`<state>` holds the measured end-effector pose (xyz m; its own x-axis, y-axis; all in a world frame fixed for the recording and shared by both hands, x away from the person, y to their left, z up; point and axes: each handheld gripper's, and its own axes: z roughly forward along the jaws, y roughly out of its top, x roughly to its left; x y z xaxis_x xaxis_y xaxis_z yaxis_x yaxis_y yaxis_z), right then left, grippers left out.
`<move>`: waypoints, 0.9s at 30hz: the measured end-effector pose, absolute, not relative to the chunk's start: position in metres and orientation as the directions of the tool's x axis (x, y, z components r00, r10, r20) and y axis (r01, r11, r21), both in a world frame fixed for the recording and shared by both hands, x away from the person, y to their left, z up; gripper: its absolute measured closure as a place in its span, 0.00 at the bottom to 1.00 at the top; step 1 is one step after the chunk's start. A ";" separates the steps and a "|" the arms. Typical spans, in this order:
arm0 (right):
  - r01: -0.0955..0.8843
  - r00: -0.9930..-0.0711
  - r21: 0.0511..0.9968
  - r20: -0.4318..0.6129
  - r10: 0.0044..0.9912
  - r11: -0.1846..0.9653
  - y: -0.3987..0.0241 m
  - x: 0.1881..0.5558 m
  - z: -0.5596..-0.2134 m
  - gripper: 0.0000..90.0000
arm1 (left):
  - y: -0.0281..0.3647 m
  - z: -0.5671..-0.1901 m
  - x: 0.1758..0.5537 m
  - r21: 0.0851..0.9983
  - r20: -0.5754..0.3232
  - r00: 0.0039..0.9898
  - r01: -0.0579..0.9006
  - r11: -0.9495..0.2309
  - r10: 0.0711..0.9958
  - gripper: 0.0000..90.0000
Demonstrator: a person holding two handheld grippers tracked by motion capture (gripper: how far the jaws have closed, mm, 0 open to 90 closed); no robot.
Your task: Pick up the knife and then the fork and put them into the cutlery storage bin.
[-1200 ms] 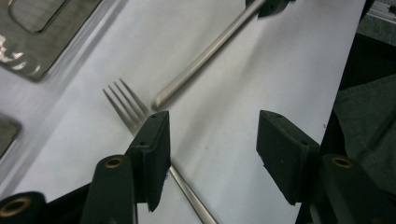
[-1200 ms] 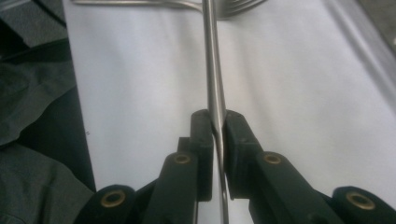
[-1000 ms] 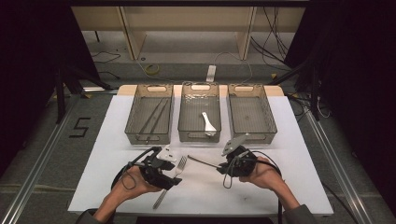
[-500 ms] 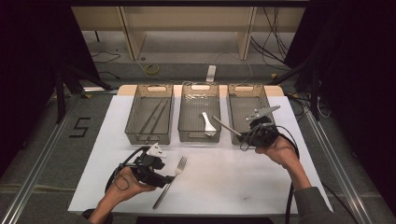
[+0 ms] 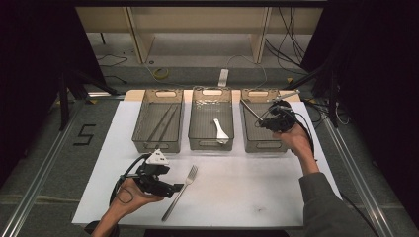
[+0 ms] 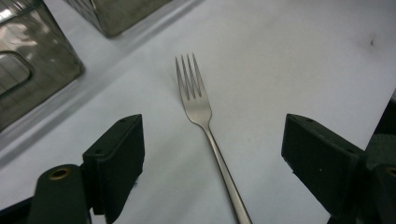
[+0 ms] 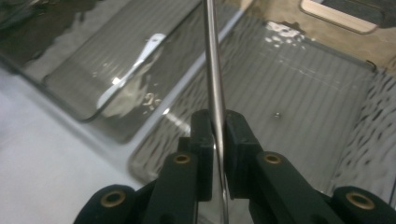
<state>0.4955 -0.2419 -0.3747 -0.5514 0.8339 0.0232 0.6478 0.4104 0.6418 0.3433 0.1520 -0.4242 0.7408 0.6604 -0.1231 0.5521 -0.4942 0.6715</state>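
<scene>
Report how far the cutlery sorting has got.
Done: chopsticks lie in the left bin, a spoon in the middle bin. In hand: the right tongs grip a metal utensil above the right bin. Left: the fork on the table, between the open left tongs.

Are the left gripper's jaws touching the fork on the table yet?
Apart. In the left gripper view the left gripper has its jaws standing wide, having just been opening, and the fork lies between them with bare table showing on both sides of its handle.

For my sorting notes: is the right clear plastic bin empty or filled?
Empty: the right clear plastic bin shows only its bare ribbed floor; a thin metal utensil hangs above it.
</scene>
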 end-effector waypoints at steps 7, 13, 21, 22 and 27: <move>0.685 -0.493 0.622 0.011 0.870 0.380 -0.243 0.517 -0.383 0.94 | 0.156 -0.423 0.342 0.705 -0.135 0.727 0.548 -0.449 0.674 0.21; 0.712 -0.453 0.604 0.004 0.892 0.359 -0.244 0.530 -0.388 0.94 | 0.153 -0.425 0.342 0.696 -0.130 0.729 0.550 -0.462 0.673 0.21; 0.737 -0.406 0.585 -0.018 0.914 0.339 -0.243 0.548 -0.391 0.93 | 0.153 -0.427 0.342 0.687 -0.135 0.726 0.559 -0.464 0.675 0.21; 0.739 -0.403 0.582 -0.022 0.915 0.339 -0.242 0.549 -0.392 0.93 | 0.153 -0.427 0.343 0.685 -0.134 0.726 0.559 -0.466 0.674 0.21; 0.751 -0.387 0.570 -0.030 0.921 0.334 -0.236 0.557 -0.401 0.88 | 0.154 -0.426 0.343 0.684 -0.127 0.728 0.557 -0.472 0.674 0.21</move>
